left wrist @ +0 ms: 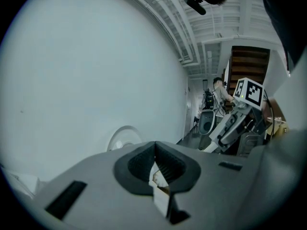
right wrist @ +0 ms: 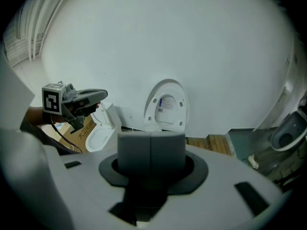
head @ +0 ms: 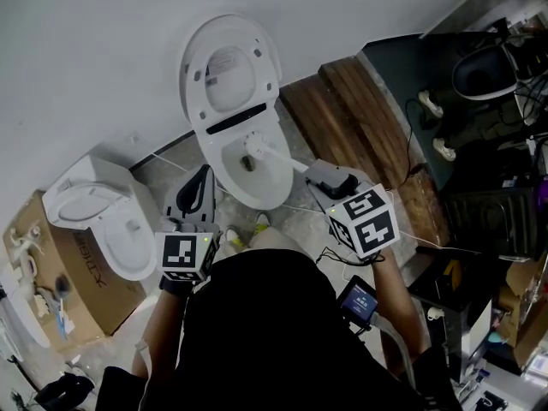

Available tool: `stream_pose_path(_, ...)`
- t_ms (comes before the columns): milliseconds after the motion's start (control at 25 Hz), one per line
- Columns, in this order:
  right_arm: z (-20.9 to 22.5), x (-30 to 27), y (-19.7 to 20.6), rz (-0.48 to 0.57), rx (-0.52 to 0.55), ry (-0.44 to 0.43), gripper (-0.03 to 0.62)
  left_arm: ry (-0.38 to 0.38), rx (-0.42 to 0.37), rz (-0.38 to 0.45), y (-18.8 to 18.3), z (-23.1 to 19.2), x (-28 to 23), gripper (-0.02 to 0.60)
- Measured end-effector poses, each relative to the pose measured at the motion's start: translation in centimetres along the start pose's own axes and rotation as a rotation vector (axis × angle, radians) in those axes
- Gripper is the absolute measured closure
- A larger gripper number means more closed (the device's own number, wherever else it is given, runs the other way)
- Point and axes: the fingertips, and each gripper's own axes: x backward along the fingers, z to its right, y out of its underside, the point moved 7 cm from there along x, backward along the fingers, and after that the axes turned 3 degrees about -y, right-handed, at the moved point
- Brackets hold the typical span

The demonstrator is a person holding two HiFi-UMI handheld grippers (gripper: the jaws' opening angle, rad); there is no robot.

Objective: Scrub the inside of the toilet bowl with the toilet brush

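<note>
Closest in, the person's black top fills the bottom of the head view, with a gripper held out on each side. The left gripper (head: 202, 180) hangs over the floor, just left of the toilet (head: 228, 187). Its own view shows its dark jaws meeting at the tips with nothing clamped between them. The right gripper (head: 330, 178) sits just right of the bowl. Its grey jaws are pressed together in its own view, and in the head view the handle of the toilet brush (head: 276, 157) runs straight up into them. From there the white handle slants down to the left over the rim, and the brush head rests inside the bowl near the drain. Behind the bowl the lid (head: 229, 67) stands raised against the white wall (head: 86, 58). A second toilet (head: 111, 221) stands to the left on a cardboard box (head: 81, 285), and wooden boards (head: 360, 118) lie to the right
</note>
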Motion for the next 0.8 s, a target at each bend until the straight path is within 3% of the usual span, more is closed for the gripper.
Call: stream_pose_path(800, 0.0, 1.5, -1.2, 0.049, 0.025, 0.008, 0.445, -0.012, -0.008, -0.005, -0.2, 0.3, 1.2, 0.571)
